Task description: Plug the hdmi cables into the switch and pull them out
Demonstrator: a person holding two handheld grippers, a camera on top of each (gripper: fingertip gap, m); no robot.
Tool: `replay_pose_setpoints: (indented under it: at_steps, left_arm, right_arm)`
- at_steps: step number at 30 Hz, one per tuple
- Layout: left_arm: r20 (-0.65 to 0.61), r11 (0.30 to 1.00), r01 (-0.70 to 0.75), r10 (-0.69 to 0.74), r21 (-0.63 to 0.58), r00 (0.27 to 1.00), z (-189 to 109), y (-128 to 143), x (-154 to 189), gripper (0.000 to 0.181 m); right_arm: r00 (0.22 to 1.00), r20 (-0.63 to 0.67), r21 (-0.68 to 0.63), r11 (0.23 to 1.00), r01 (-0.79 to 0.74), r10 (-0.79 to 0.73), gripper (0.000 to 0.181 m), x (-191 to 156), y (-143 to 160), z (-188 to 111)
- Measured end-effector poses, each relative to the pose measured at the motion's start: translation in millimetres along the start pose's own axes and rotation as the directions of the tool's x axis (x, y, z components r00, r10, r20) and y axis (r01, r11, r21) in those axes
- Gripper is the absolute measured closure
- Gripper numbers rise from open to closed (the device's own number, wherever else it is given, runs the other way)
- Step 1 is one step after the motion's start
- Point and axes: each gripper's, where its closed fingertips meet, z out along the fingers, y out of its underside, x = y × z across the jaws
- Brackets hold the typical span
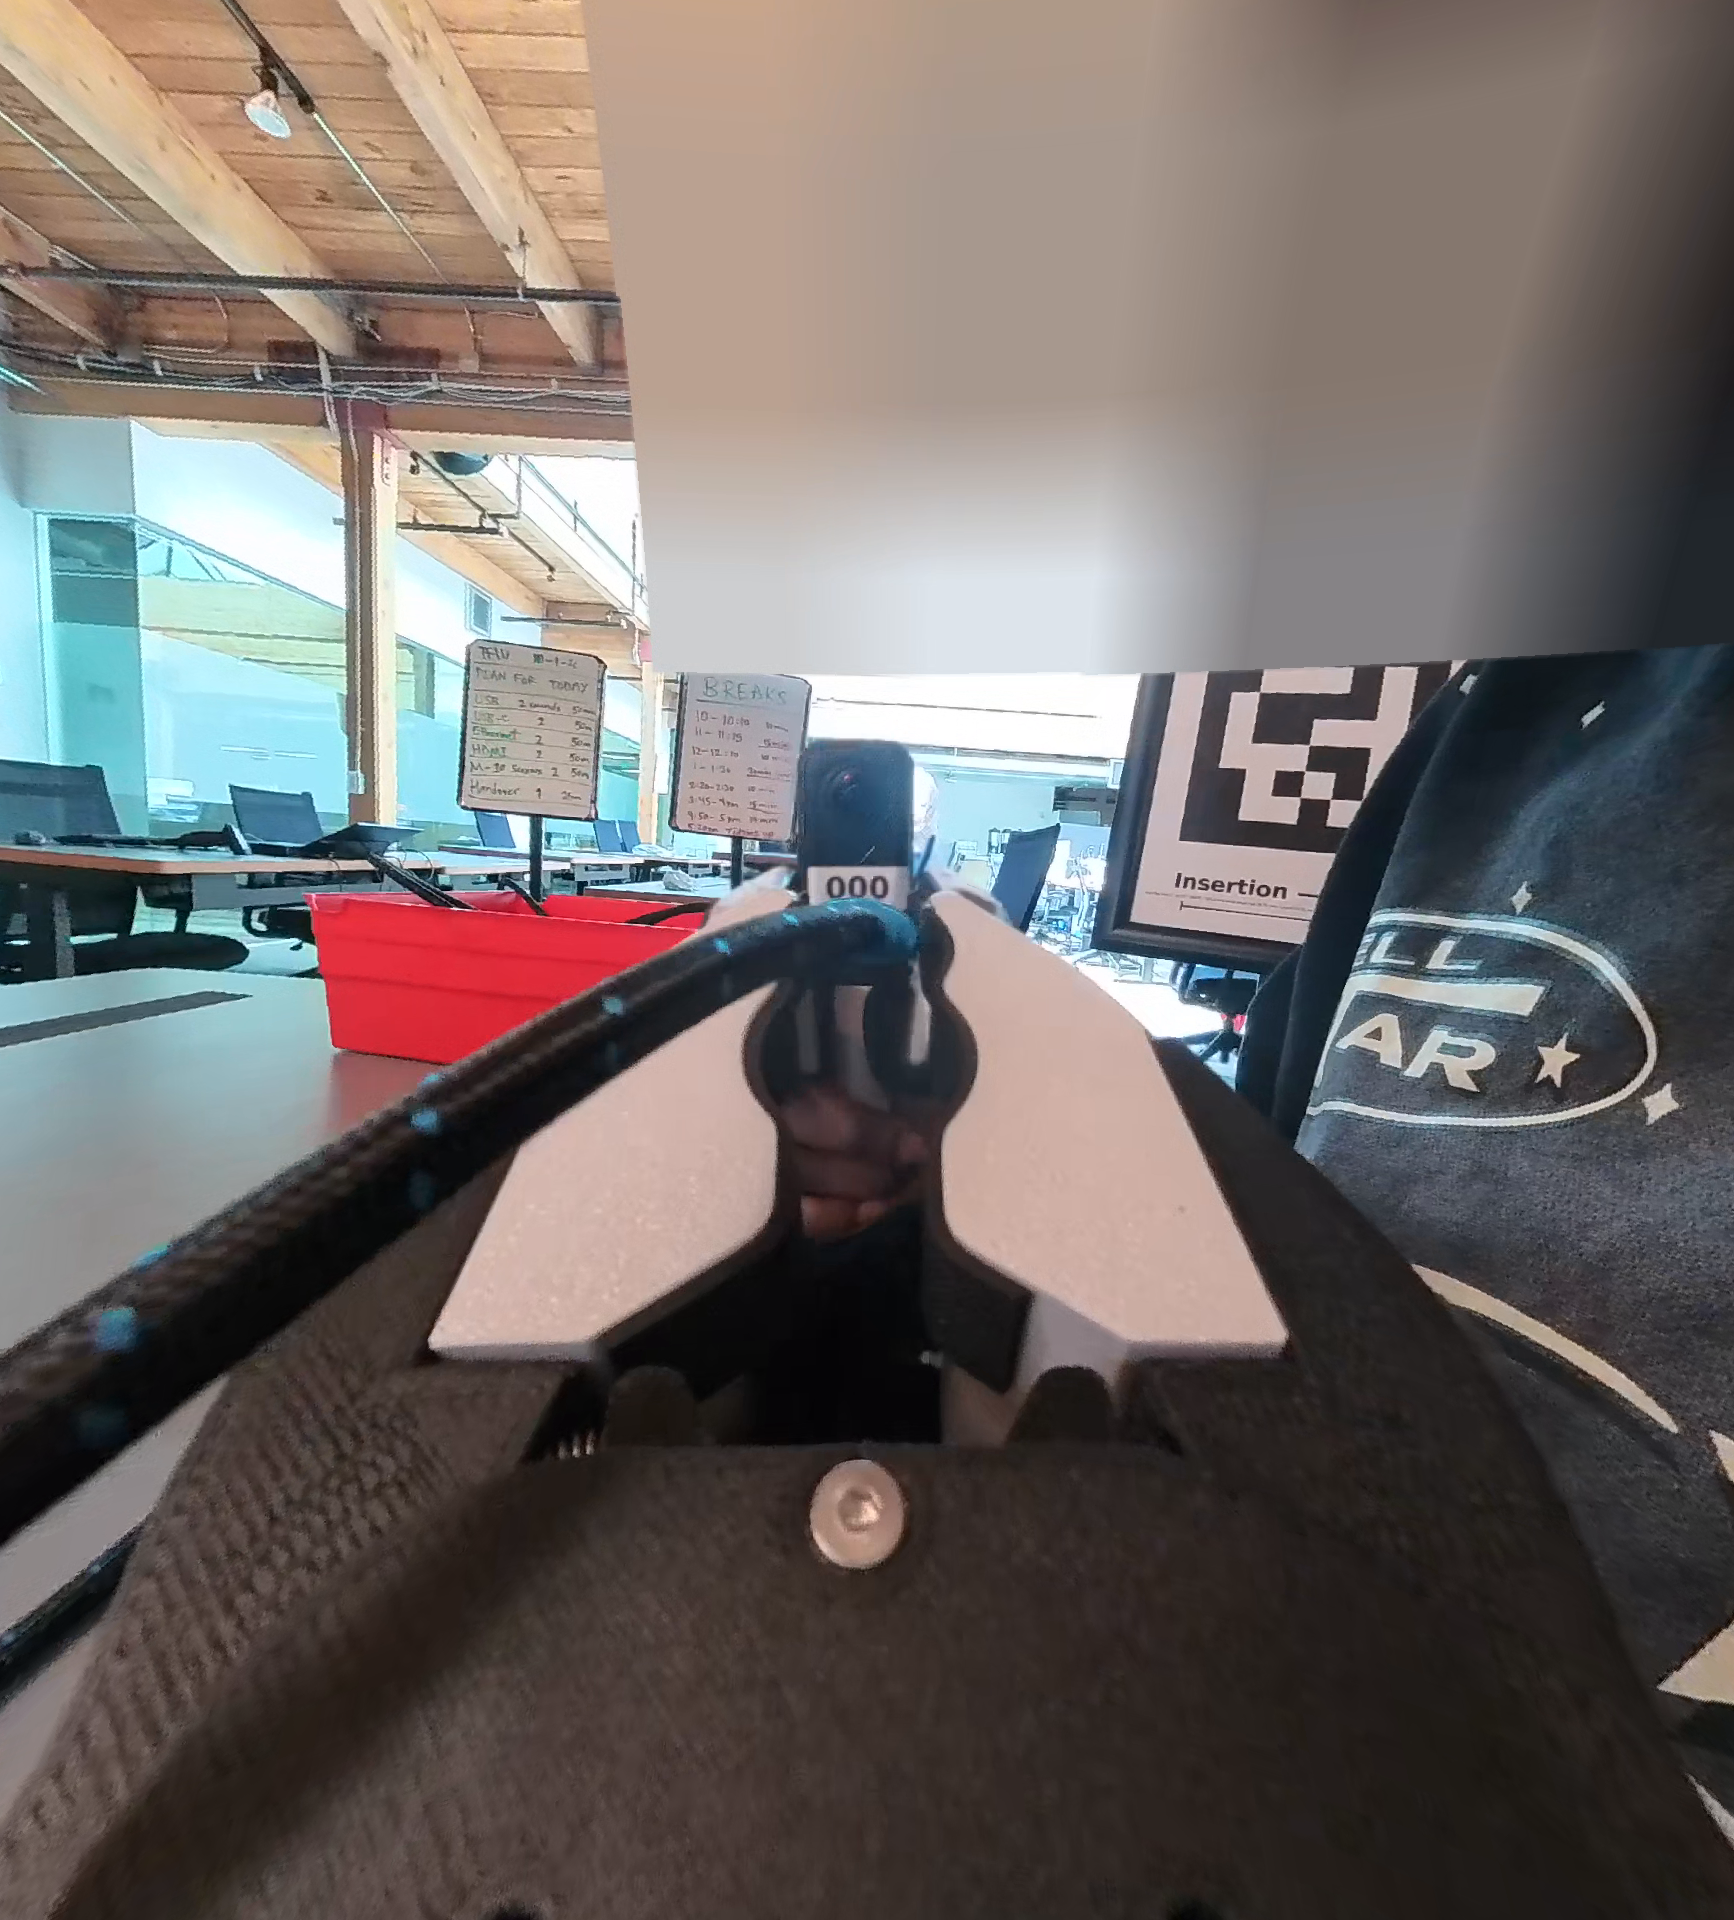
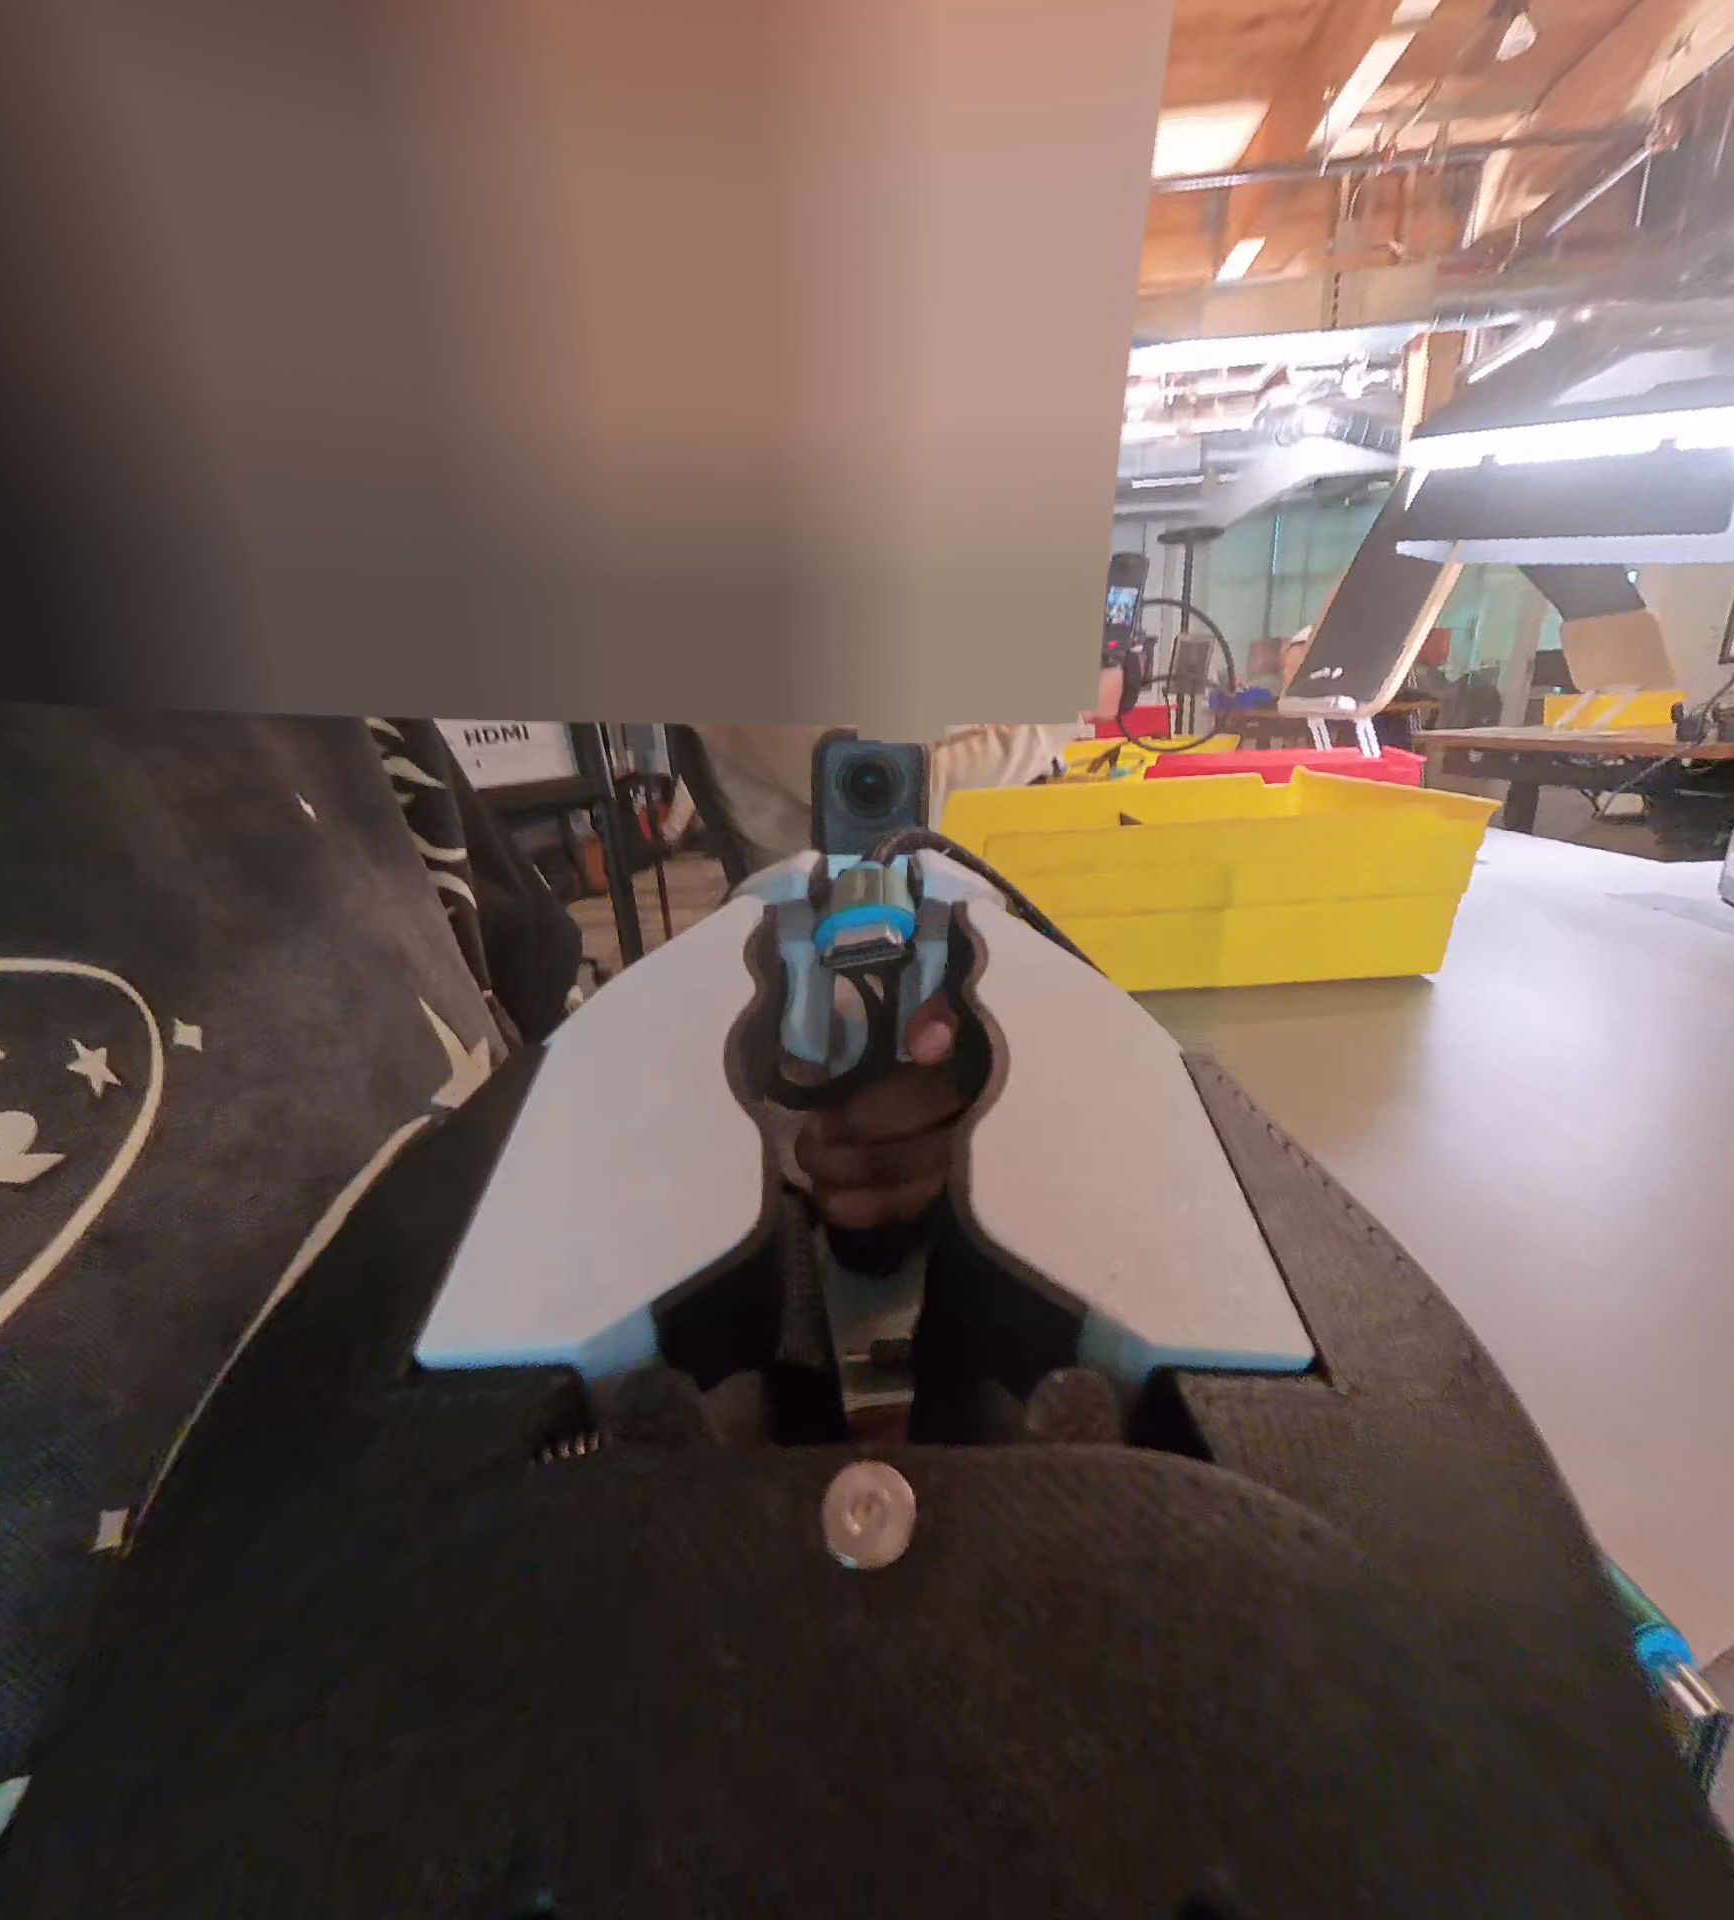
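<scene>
Facing a person's dark printed sweatshirt above the grey bench, past a red bin and two handwritten whiteboards, my left gripper pinches the braided HDMI cable. Its blue-ringed plug points at my right gripper, whose grip I cannot tell.

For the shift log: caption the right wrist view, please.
HDMI plug faces the camera from the left claw, yellow bin behind.
</scene>
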Motion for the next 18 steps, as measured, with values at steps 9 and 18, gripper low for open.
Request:
replay_pose_setpoints:
  at_steps: [9,18]
  left_arm:
    - [0.003,1.0,-0.006,0.006,-0.008,1.0,1,1,0,0.162]
    - [-0.002,0.999,-0.026,0.026,-0.035,1.0,3,4,3,0.162]
  right_arm:
    - [0.999,-0.005,-0.024,0.999,0.035,-0.035,0.157,-2,4,2]
    - [0.998,-0.013,-0.073,0.996,0.057,-0.058,0.161,-3,11,6]
